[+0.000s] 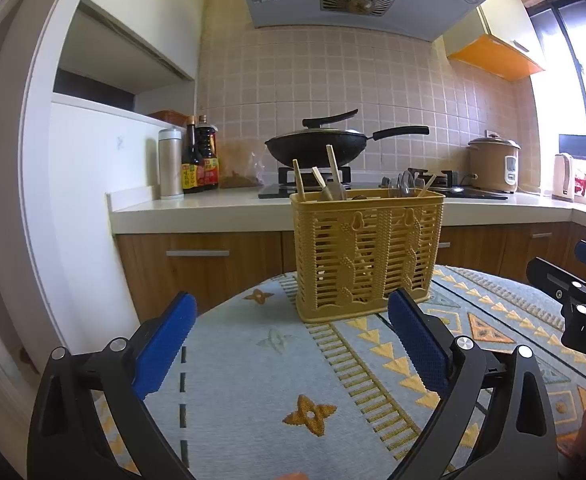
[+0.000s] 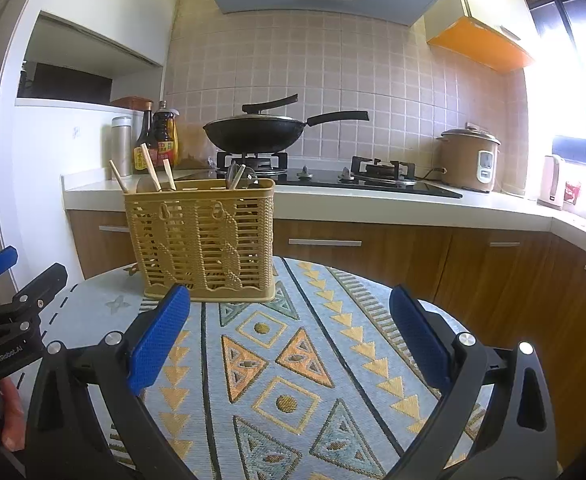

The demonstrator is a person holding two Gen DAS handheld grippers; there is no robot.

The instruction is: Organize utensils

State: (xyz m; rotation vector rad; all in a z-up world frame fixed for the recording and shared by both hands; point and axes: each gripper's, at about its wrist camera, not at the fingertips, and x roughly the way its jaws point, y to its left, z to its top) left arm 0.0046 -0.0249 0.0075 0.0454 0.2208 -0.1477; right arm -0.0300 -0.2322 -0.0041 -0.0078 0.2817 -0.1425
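Observation:
A yellow slatted utensil basket [image 1: 367, 256] stands upright at the far edge of a round table; it also shows in the right wrist view [image 2: 205, 240]. Wooden chopsticks [image 1: 297, 178] and wooden spoons poke from its left compartment, metal spoons [image 1: 403, 185] from its right compartment. They show in the right wrist view too, chopsticks [image 2: 149, 166] and metal spoons [image 2: 239, 176]. My left gripper [image 1: 293, 332] is open and empty, just short of the basket. My right gripper [image 2: 291, 328] is open and empty, to the right of the basket and nearer me.
The table wears a patterned cloth [image 2: 293, 360]. Behind it runs a kitchen counter [image 1: 213, 210] with a black wok [image 1: 317, 146] on the stove, sauce bottles [image 1: 201, 160], a steel flask and a rice cooker [image 2: 469, 160]. Wooden cabinets [image 2: 373, 248] stand below.

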